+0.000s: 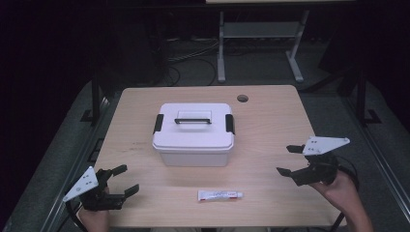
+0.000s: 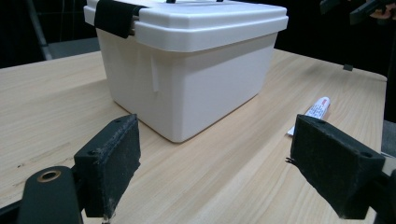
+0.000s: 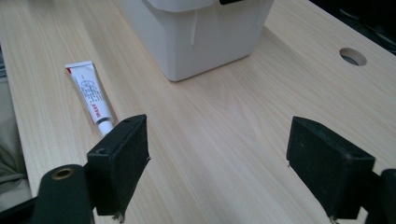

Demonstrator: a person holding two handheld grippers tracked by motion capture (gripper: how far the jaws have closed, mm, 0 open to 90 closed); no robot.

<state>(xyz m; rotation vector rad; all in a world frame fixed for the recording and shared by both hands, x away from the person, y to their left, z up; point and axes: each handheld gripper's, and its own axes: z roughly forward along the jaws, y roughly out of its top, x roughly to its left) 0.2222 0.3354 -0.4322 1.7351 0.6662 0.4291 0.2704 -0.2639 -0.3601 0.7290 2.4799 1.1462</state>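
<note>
Both grippers, left gripper [image 1: 120, 180] and right gripper [image 1: 289, 160], spread empty flanking a white box [image 1: 193, 134], seemingly latched; tube [image 1: 220, 195] on the tabletop [image 1: 270, 125].

— What sits ahead of the left tongs [image 2: 215, 172]?
— A white lidded box [image 2: 187, 65] on the wooden worktop [image 2: 56, 102], jaws wide apart.
— And the tube [image 2: 314, 112]?
— Lying just right of it.
</note>
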